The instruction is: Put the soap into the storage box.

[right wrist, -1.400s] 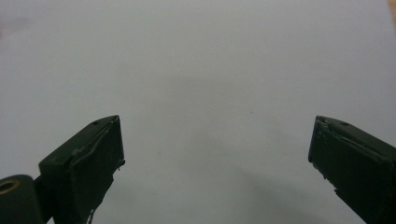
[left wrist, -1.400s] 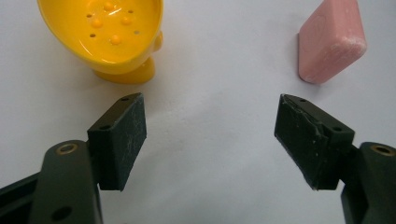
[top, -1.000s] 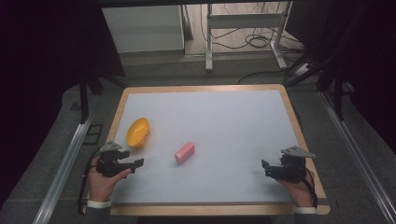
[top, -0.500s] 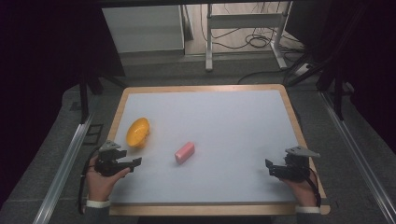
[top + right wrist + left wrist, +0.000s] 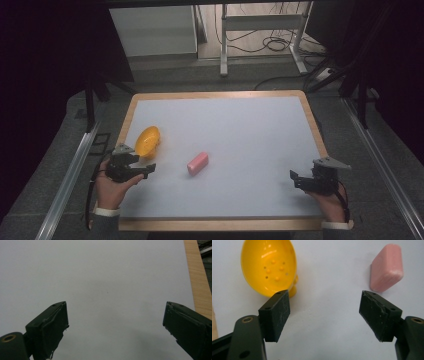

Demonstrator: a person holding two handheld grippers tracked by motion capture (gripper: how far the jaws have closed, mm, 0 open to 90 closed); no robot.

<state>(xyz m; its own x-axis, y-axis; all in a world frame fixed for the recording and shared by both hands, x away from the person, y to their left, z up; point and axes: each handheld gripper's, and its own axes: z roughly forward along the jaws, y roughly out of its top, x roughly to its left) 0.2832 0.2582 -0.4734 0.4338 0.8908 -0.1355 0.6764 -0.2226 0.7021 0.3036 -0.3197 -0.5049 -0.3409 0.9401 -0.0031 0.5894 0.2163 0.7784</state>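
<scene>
1. my left gripper [image 5: 149,168] sits near the front-left corner of the table [image 5: 250,125], jaws spread wide and holding nothing; through the left gripper view the gap between them looks out on bare white surface.
2. my right gripper [image 5: 295,176] rests near the front-right edge, well apart from everything, its jaws likewise released and empty, with plain tabletop and a strip of wooden rim [image 5: 197,277] ahead of it.
3. the pink bar [image 5: 197,163], which looks like soap, lies flat near the table's middle, just right of my left gripper and turned at a slant to the table edges. in the left gripper view it lies just beyond my right-hand jaw.
4. the yellow dish [image 5: 147,141] lies just beyond my left gripper, tipped so its hollow shows; small bumps and holes dot the inside [image 5: 270,267], and a short foot shows at its lower edge.
5. i judge the bar to be light, stiff and smooth-skinned, with rounded corners, so it could squirt out of a hard pinch. i would close across its two long flat sides, near the middle of its length, turning my wrist to match its slant.
6. the dish looks like thin, glossy plastic: very light, likely to skate or rock if nudged. its rim is the place to grip, one jaw inside and one outside.
</scene>
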